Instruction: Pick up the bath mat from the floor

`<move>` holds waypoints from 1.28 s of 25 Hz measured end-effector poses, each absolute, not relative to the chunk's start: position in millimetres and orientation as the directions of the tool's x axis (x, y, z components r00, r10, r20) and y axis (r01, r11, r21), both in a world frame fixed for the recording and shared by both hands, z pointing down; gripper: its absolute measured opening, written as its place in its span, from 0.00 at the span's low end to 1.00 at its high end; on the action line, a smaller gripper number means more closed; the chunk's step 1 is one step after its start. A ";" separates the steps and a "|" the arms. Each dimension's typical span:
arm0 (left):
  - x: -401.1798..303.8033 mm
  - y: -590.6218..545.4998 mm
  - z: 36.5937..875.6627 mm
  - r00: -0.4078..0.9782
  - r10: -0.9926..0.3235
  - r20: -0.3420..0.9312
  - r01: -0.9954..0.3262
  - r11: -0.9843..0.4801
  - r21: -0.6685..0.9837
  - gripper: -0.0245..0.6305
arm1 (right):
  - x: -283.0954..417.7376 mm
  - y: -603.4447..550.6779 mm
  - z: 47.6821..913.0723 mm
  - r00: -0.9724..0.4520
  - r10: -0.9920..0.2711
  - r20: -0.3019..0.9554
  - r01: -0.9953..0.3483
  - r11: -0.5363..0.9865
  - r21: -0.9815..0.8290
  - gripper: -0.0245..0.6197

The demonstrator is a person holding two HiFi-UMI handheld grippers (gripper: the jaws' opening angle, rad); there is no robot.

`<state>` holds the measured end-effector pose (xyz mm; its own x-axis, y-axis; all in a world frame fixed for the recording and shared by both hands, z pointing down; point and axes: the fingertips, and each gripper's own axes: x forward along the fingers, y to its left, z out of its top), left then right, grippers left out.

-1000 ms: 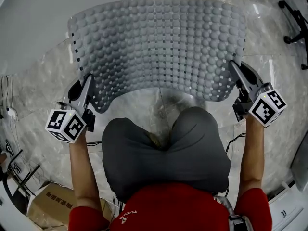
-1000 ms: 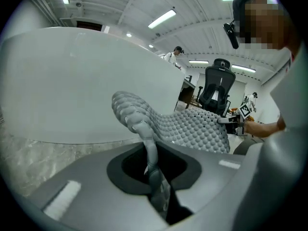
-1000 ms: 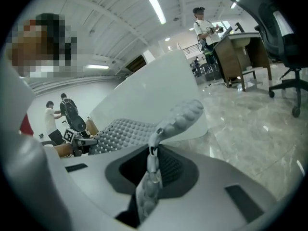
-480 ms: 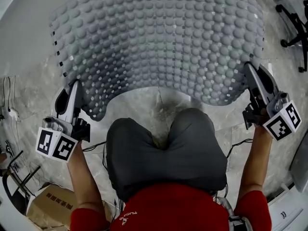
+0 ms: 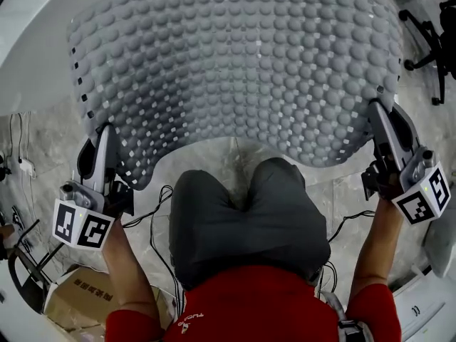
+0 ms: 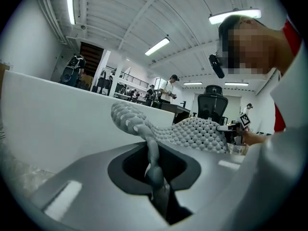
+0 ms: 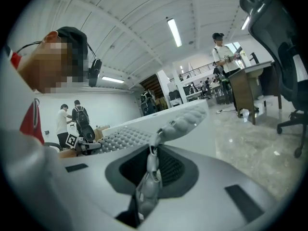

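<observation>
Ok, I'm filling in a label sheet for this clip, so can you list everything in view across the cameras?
bath mat: one, grey and bumpy, held up between the two grippers
floor: one, grey marbled, beneath the person
cardboard box: one, brown, lower left of the head view
cables: a few, black, on the floor by the legs
office chair: one, black, far right
bystanders: several, in the background of both gripper views
ceiling lights: several, white strips, overhead
legs: two, grey trousers, centre
shirt: one, red, bottom edge
left gripper: one, grey, shut on the mat's left edge
right gripper: one, grey, shut on the mat's right edge
</observation>
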<state>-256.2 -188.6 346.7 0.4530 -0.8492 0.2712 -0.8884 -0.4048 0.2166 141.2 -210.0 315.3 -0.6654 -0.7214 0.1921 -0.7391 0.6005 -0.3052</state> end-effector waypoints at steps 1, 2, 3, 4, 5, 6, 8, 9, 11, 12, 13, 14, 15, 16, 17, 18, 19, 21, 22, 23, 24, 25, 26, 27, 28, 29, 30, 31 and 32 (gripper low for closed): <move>-256.2 -188.4 328.4 0.454 -0.850 0.267 -0.888 -0.405 0.219 0.10 | 140.0 -209.8 294.1 -0.665 -0.722 0.191 -0.740 0.602 -0.301 0.10; -257.5 -188.2 310.4 0.455 -0.852 0.258 -0.886 -0.406 0.223 0.10 | 137.8 -209.6 271.5 -0.664 -0.723 0.190 -0.741 0.605 -0.290 0.10; -259.8 -187.6 296.1 0.457 -0.854 0.248 -0.885 -0.407 0.226 0.10 | 135.1 -209.2 252.2 -0.663 -0.724 0.190 -0.744 0.608 -0.279 0.10; -262.4 -186.9 286.8 0.457 -0.856 0.241 -0.884 -0.408 0.229 0.10 | 132.5 -208.5 238.8 -0.661 -0.726 0.189 -0.746 0.609 -0.270 0.10; -264.7 -186.2 281.7 0.456 -0.858 0.237 -0.884 -0.407 0.229 0.10 | 130.6 -207.7 231.6 -0.660 -0.728 0.187 -0.747 0.609 -0.267 0.10; -266.0 -185.8 279.4 0.454 -0.859 0.237 -0.885 -0.406 0.227 0.10 | 130.0 -207.1 229.1 -0.658 -0.730 0.185 -0.748 0.607 -0.269 0.10; -265.3 -186.2 277.4 0.450 -0.858 0.247 -0.888 -0.402 0.223 0.10 | 132.1 -207.4 230.4 -0.655 -0.733 0.182 -0.749 0.598 -0.287 0.10; -263.8 -186.3 276.5 0.448 -0.857 0.255 -0.890 -0.398 0.222 0.10 | 133.9 -208.0 232.0 -0.654 -0.734 0.183 -0.748 0.592 -0.300 0.10; -260.7 -186.2 274.8 0.444 -0.854 0.272 -0.892 -0.392 0.225 0.10 | 136.8 -208.7 234.2 -0.651 -0.735 0.188 -0.748 0.580 -0.321 0.10; -259.6 -186.4 274.0 0.444 -0.852 0.277 -0.892 -0.390 0.228 0.10 | 137.4 -209.0 234.4 -0.649 -0.736 0.191 -0.749 0.576 -0.327 0.10; -258.9 -186.7 273.1 0.445 -0.851 0.278 -0.891 -0.390 0.231 0.10 | 137.5 -209.2 234.1 -0.648 -0.737 0.193 -0.751 0.574 -0.328 0.10; -258.4 -187.0 272.3 0.446 -0.851 0.278 -0.890 -0.391 0.234 0.10 | 137.2 -209.7 233.6 -0.647 -0.738 0.194 -0.752 0.573 -0.327 0.10; -258.0 -187.2 271.2 0.449 -0.850 0.276 -0.889 -0.393 0.235 0.10 | 136.7 -210.2 233.2 -0.646 -0.738 0.194 -0.752 0.573 -0.326 0.10; -257.5 -187.3 270.0 0.451 -0.849 0.276 -0.888 -0.395 0.235 0.10 | 136.3 -210.9 233.1 -0.646 -0.738 0.193 -0.752 0.573 -0.327 0.10; -256.9 -187.2 268.6 0.452 -0.848 0.278 -0.888 -0.396 0.235 0.10 | 136.3 -211.6 233.2 -0.647 -0.738 0.193 -0.751 0.571 -0.332 0.10; -256.0 -187.1 267.0 0.452 -0.846 0.282 -0.888 -0.396 0.236 0.10 | 136.8 -212.2 233.3 -0.648 -0.737 0.194 -0.749 0.569 -0.339 0.10; -254.8 -187.0 265.3 0.452 -0.845 0.287 -0.888 -0.394 0.239 0.10 | 137.7 -212.7 233.4 -0.648 -0.736 0.195 -0.747 0.566 -0.348 0.10; -252.0 -187.0 261.9 0.450 -0.842 0.299 -0.889 -0.388 0.245 0.10 | 139.9 -213.8 234.0 -0.651 -0.733 0.197 -0.742 0.560 -0.367 0.10; -250.8 -187.1 260.4 0.448 -0.840 0.305 -0.889 -0.386 0.244 0.10 | 141.0 -214.0 234.9 -0.652 -0.732 0.196 -0.740 0.557 -0.377 0.10; -250.1 -187.0 259.3 0.447 -0.839 0.309 -0.891 -0.386 0.241 0.10 | 141.8 -213.7 236.4 -0.653 -0.732 0.195 -0.737 0.555 -0.385 0.10; -250.4 -186.9 258.8 0.446 -0.839 0.312 -0.892 -0.386 0.236 0.10 | 142.1 -213.2 237.9 -0.654 -0.732 0.192 -0.735 0.554 -0.390 0.10; -251.3 -186.9 259.5 0.444 -0.840 0.311 -0.893 -0.386 0.232 0.10 | 141.8 -212.8 238.8 -0.654 -0.732 0.190 -0.735 0.555 -0.390 0.10; -252.6 -187.1 261.9 0.445 -0.842 0.305 -0.892 -0.387 0.233 0.10 | 141.5 -212.6 238.6 -0.653 -0.733 0.190 -0.737 0.556 -0.384 0.10; -253.7 -187.3 265.6 0.447 -0.844 0.295 -0.890 -0.387 0.242 0.10 | 141.4 -212.4 237.1 -0.650 -0.735 0.194 -0.742 0.558 -0.373 0.10; -254.3 -187.5 269.9 0.452 -0.845 0.286 -0.886 -0.387 0.254 0.10 | 141.5 -212.0 235.0 -0.645 -0.737 0.202 -0.748 0.557 -0.360 0.10; -254.7 -187.3 273.4 0.456 -0.844 0.282 -0.882 -0.387 0.267 0.10 | 141.8 -211.1 233.6 -0.640 -0.739 0.210 -0.755 0.553 -0.352 0.10; -255.3 -186.7 275.0 0.458 -0.842 0.284 -0.880 -0.386 0.275 0.10 | 141.8 -209.8 233.8 -0.636 -0.741 0.215 -0.758 0.548 -0.353 0.10; -256.1 -185.9 274.4 0.458 -0.840 0.291 -0.881 -0.384 0.277 0.10 | 141.3 -208.7 235.9 -0.633 -0.743 0.214 -0.758 0.541 -0.363 0.10; -256.7 -185.6 272.8 0.456 -0.838 0.298 -0.882 -0.383 0.274 0.10 | 140.8 -208.2 238.9 -0.633 -0.746 0.209 -0.756 0.537 -0.375 0.10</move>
